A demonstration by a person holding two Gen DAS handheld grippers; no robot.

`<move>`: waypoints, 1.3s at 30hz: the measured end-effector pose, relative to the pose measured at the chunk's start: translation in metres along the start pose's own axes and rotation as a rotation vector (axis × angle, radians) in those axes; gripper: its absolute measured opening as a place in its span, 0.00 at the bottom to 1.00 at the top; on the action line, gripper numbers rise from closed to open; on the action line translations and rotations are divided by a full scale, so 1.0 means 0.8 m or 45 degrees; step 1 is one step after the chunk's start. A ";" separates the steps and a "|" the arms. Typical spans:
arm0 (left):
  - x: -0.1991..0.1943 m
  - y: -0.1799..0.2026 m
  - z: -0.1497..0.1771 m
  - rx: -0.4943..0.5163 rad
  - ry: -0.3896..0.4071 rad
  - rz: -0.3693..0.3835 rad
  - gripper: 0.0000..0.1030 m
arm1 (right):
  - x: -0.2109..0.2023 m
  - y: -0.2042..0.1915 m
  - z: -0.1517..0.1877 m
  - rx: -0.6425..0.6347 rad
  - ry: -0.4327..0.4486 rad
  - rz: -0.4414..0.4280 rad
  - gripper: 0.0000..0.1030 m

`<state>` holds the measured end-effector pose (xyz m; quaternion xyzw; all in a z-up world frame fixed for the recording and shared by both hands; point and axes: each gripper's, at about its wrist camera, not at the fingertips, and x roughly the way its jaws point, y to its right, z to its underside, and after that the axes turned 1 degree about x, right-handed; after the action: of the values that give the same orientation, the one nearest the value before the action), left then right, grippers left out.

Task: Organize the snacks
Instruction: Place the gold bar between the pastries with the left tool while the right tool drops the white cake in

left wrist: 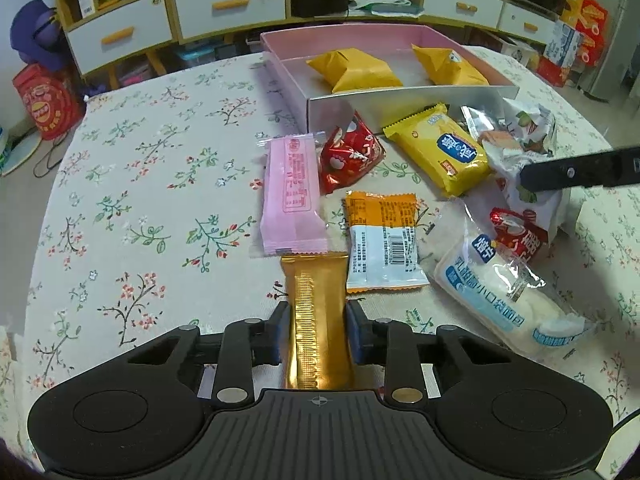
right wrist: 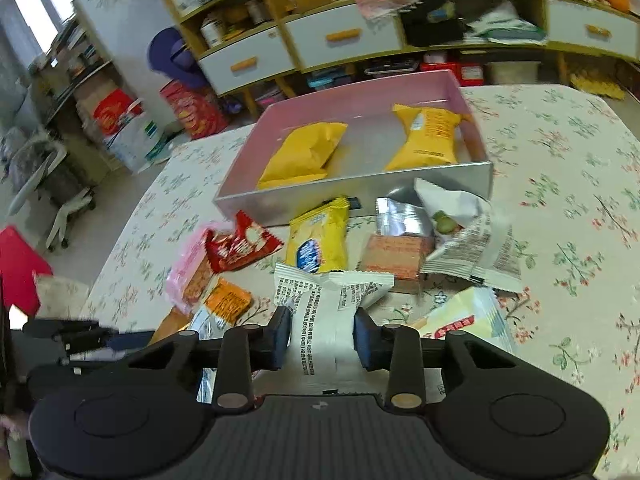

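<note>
A: Left side first — left gripper [left wrist: 316, 330], fingers [left wrist: 280, 332] clenched on the gold packet [left wrist: 316, 320]. Long axis running straight out from the fingers, near to far, far end just short of the pink packet [left wrist: 290, 196].

B: Gripped across the narrow width, then. And the pink box [left wrist: 412, 94]?

A: Far and a little right of that gripper, on the floral tabletop [left wrist: 132, 200], two yellow packets [left wrist: 356, 70] already inside. Between gripper and box — the loose heap: pink packet, red packet [left wrist: 348, 158], orange-and-white packet [left wrist: 380, 244].

B: So a lift over the heap, then forward and slightly right, probably. Right side?

A: Right gripper [right wrist: 322, 338], fingers [right wrist: 364, 340] pinched shut on the white packet [right wrist: 324, 312]. Same lie — long axis out along the fingers, far end flared wide and crumpled. Box [right wrist: 352, 198] straight ahead, near wall facing the fingers, with the yellow-and-blue packet [right wrist: 318, 240] lying between.

B: Nearer to the box?

A: Looks like the right, with the open gap between the two yellow packets dead ahead. Left has the more slanted path.

B: Risk?

A: Near wall of the box — both packets stick out forward, so likely to catch unless raised clear first.
</note>
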<state>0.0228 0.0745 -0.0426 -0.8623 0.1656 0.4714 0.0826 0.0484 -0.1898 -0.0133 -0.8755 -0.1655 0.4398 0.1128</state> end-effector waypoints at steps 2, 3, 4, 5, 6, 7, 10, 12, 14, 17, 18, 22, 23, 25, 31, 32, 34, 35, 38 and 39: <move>-0.001 -0.001 0.000 -0.008 -0.002 0.009 0.25 | 0.003 -0.003 0.001 -0.033 -0.007 0.006 0.11; -0.001 -0.001 0.000 -0.011 -0.003 0.011 0.25 | 0.006 -0.003 0.002 -0.033 -0.023 0.008 0.12; -0.001 -0.002 0.001 -0.013 -0.003 0.012 0.25 | 0.008 -0.002 0.003 -0.025 -0.034 0.009 0.15; -0.002 -0.002 0.001 -0.013 -0.003 0.013 0.25 | 0.009 -0.003 0.003 -0.021 -0.037 0.009 0.18; -0.002 -0.002 0.001 -0.014 -0.002 0.013 0.25 | 0.009 -0.004 0.004 -0.026 -0.041 0.007 0.19; -0.003 -0.003 0.001 -0.014 -0.002 0.013 0.25 | 0.010 -0.005 0.004 -0.037 -0.044 0.004 0.21; -0.004 -0.003 0.001 -0.022 -0.001 0.010 0.25 | 0.014 -0.008 0.004 -0.075 -0.065 -0.008 0.16; -0.007 -0.004 0.000 -0.027 0.004 0.005 0.25 | 0.016 -0.008 0.002 -0.083 -0.068 -0.008 0.09; -0.009 -0.005 -0.001 -0.031 0.009 0.003 0.25 | 0.016 -0.008 -0.001 -0.073 -0.064 -0.015 0.04; -0.015 -0.006 -0.002 -0.039 0.018 0.007 0.25 | 0.009 -0.017 -0.004 -0.111 -0.032 -0.006 0.00; -0.017 -0.006 -0.003 -0.039 0.023 0.002 0.25 | 0.006 -0.021 -0.004 -0.128 -0.021 -0.005 0.00; -0.024 -0.008 -0.004 -0.052 0.039 0.010 0.25 | 0.000 -0.032 -0.006 -0.166 -0.010 -0.011 0.00; -0.026 -0.008 -0.005 -0.055 0.043 0.010 0.25 | 0.000 -0.034 -0.006 -0.171 -0.006 -0.009 0.00; -0.030 -0.009 -0.006 -0.060 0.055 0.010 0.25 | -0.002 -0.038 -0.009 -0.180 0.004 -0.001 0.00; -0.039 -0.010 -0.015 -0.085 0.093 0.004 0.25 | -0.009 -0.040 -0.024 -0.153 0.037 0.016 0.00; -0.041 -0.010 -0.018 -0.090 0.100 0.006 0.25 | -0.011 -0.040 -0.027 -0.146 0.043 0.019 0.00; -0.044 -0.010 -0.023 -0.095 0.117 0.010 0.25 | -0.012 -0.040 -0.031 -0.133 0.055 0.020 0.00; -0.046 -0.009 -0.026 -0.093 0.127 0.012 0.25 | -0.013 -0.039 -0.033 -0.128 0.060 0.021 0.00; -0.052 -0.006 -0.036 -0.087 0.165 0.016 0.25 | -0.011 -0.038 -0.040 -0.108 0.066 0.030 0.00; -0.053 -0.006 -0.040 -0.094 0.175 0.021 0.25 | -0.011 -0.036 -0.043 -0.095 0.067 0.032 0.00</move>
<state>0.0286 0.0785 0.0105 -0.8937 0.1602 0.4176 0.0353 0.0657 -0.1682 0.0232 -0.8923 -0.1677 0.4117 0.0789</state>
